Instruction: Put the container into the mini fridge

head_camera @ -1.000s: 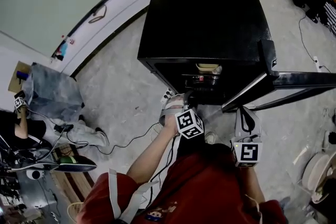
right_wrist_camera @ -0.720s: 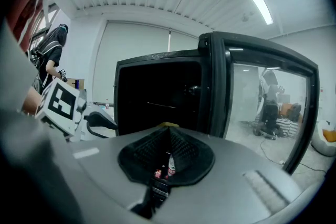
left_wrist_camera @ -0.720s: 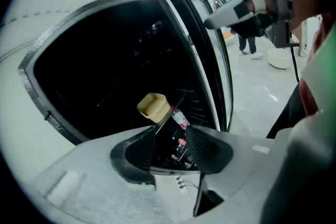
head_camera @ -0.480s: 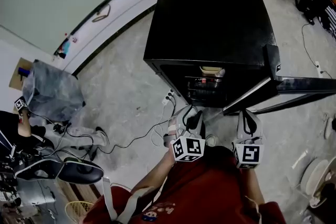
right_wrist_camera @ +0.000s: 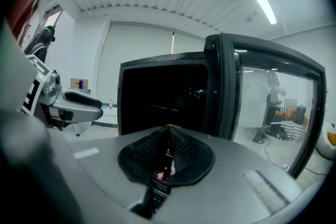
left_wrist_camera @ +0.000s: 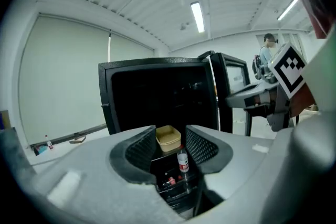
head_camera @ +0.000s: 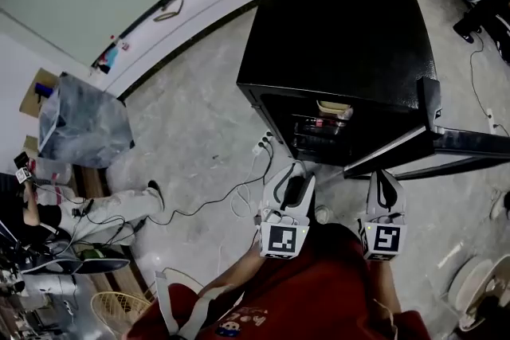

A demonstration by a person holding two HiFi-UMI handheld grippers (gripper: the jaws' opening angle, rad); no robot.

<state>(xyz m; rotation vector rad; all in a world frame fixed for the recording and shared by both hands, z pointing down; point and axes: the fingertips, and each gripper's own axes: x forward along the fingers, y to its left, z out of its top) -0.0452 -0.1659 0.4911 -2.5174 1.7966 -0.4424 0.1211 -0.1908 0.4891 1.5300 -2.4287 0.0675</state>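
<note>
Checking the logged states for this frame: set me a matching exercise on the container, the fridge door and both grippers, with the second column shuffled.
1. container
2. fridge door
3. left gripper
4. right gripper

A. fingers together
B. swung open
C. fingers apart, nothing held
D. on a shelf inside the mini fridge

Pairs: 1-D, 2-B, 3-C, 4-A

From your head view, the top of the mini fridge (head_camera: pixel 339 36) hides most of its inside; only the front rim of the container (head_camera: pixel 335 109) shows. Its door (head_camera: pixel 470 143) runs off the right edge. The small red things (left_wrist_camera: pixel 171 181) on the lower shelf are too small to name. In the right gripper view, the right tongs (right_wrist_camera: pixel 168 131) cover nearly all of the fridge's inside.
</note>
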